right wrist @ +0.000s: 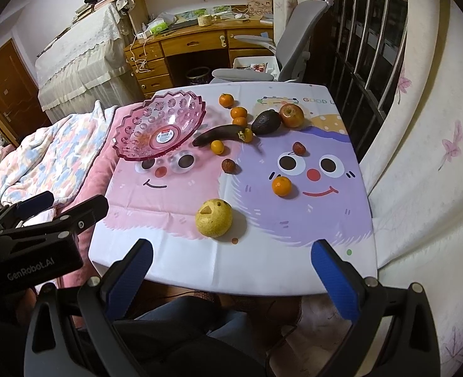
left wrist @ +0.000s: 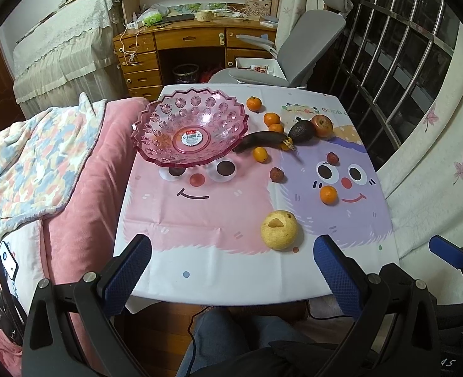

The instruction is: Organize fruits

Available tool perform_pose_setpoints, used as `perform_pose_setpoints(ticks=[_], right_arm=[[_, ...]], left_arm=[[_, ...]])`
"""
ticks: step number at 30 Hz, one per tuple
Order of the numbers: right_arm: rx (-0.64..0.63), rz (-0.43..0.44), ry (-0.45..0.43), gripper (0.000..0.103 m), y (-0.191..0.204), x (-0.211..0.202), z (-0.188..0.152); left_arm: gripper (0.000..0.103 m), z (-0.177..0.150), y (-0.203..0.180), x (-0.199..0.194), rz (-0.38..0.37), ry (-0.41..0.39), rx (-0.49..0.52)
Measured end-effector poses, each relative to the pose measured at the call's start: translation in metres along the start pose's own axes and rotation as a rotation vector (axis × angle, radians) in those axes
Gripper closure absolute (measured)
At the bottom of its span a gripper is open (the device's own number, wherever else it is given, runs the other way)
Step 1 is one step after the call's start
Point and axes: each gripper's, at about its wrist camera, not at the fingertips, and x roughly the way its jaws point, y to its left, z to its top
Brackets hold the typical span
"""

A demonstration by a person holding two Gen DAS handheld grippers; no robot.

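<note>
1. Left wrist view: left gripper (left wrist: 233,268) has its jaws spread wide with nothing between them, hanging over the near edge of the tabletop (left wrist: 218,270). Blue knurled pads on black frames.
2. Same view, task items: pink faceted plastic bowl (left wrist: 190,128), scalloped rim, sticker in the base, tilted, sits far left and overhangs the tabletop's left edge. No fruit visible in it.
3. Fruit all loose on the cartoon-print cloth: yellow pear (left wrist: 280,229) nearest, just ahead of the right finger, nothing between it and the gripper. Lone tangerine (left wrist: 328,194) further right.
4. Mid-table: two small rough reddish lychees, left one (left wrist: 277,175) and right one (left wrist: 332,158); smooth kumquat (left wrist: 260,154) just beside a blackened banana (left wrist: 262,140).
5. Far cluster: dark pebbled avocado (left wrist: 301,131) touching a red apple (left wrist: 322,125); three more tangerines beyond, farthest (left wrist: 254,103).
6. Surroundings: pink blanket (left wrist: 83,169) against the tabletop's left side, grey chair (left wrist: 297,59) behind, barred window (left wrist: 398,62) right.
7. Right wrist view: right gripper (right wrist: 231,270) also spread wide, holding nothing, over the near edge. Left gripper body (right wrist: 36,235) shows at left, low beside the tabletop.
8. Same view: pear (right wrist: 213,218) sits ahead, between the fingers' line, path unobstructed. Bowl (right wrist: 159,125) far left; banana (right wrist: 220,136), avocado (right wrist: 266,122), apple (right wrist: 291,115) behind.
</note>
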Motion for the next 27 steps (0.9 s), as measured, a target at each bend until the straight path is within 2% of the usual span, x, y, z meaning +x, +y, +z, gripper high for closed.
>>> perform_pose_setpoints(ticks=[18,27], right_arm=[[0.064,-0.075,-0.024,0.002,0.021,-0.004,0.007],[0.114,-0.139,-0.050,0.002,0.028,0.000,0.009]], left_arm=[[0.001,0.014,0.025,0.015,-0.050,0.035,0.061],[0.001,0.027,0.033,0.027,-0.103,0.067,0.122]])
